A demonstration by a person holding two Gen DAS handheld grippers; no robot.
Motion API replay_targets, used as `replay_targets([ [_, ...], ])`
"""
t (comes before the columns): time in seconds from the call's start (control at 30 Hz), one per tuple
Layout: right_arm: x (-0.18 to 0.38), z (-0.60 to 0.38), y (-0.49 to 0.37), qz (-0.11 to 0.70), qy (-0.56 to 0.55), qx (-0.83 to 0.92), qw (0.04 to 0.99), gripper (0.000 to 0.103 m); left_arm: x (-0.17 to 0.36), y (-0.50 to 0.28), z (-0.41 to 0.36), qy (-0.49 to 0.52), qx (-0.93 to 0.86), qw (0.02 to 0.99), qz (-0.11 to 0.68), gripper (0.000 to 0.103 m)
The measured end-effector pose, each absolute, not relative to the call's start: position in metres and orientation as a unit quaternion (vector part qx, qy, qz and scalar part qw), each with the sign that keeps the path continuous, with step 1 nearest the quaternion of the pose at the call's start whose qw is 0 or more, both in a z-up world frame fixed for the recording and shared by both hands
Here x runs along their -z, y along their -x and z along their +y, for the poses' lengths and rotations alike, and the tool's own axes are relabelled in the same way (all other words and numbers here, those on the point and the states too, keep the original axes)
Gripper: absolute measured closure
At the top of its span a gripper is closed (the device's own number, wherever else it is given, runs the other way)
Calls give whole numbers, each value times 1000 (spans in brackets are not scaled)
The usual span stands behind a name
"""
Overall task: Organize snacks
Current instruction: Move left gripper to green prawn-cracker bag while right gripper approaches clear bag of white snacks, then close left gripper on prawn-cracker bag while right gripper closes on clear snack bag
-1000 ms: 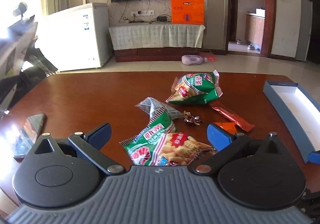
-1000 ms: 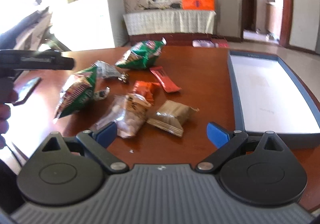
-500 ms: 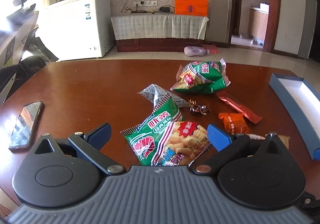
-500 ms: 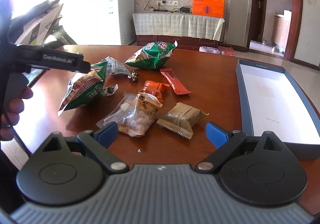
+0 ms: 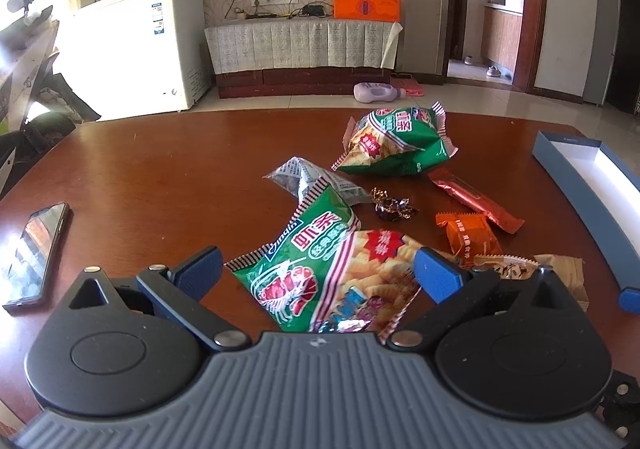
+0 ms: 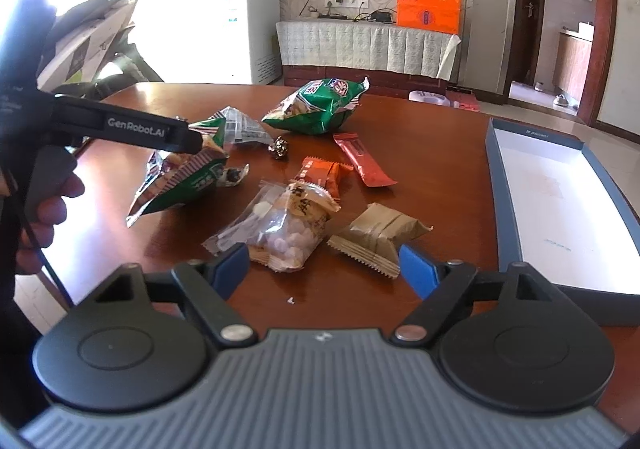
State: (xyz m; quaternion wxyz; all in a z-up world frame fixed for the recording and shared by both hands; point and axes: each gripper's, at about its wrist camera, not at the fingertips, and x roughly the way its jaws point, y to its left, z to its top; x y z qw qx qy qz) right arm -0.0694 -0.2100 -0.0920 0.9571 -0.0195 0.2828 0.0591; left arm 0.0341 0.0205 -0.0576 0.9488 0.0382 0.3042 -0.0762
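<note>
your left gripper (image 5: pixel 318 269) has its fingers spread wide around the near green shrimp-chip bag (image 5: pixel 332 273), which lies on the brown surface (image 5: pixel 160 169) between the blue pads; neither pad looks pressed into it yet. before you squeeze, centre the bag's puffed middle between the pads, not the crimped edge, and close gently, since the foil will probably slide and the chips crush.

your right gripper (image 6: pixel 324 269) has just been narrowing its fingers, yet they remain apart with nothing pinched; the clear bag of white candies (image 6: pixel 280 229) and the tan packet (image 6: pixel 380 237) lie just ahead of the tips. settle on one of them, likely the tan packet nearest the open blue box (image 6: pixel 560 209), so both don't get caught.

from the left wrist view the chip bag's lower end is hidden behind the gripper body, so contact there is unclear. the box is cut off at the right edge in both views. the small dark wrapped sweet (image 5: pixel 394 207) is too small to read.
</note>
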Motion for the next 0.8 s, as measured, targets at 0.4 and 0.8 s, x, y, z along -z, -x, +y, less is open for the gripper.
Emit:
replay_targets([
  [0.4,94,-198,63,291,24,-72,954,20,62,-42,28,-29,74,946,313,0],
  [0.8,98,-197,40,301,-14,-70,951,28,71,-50,20,-39,81,942,323,0],
])
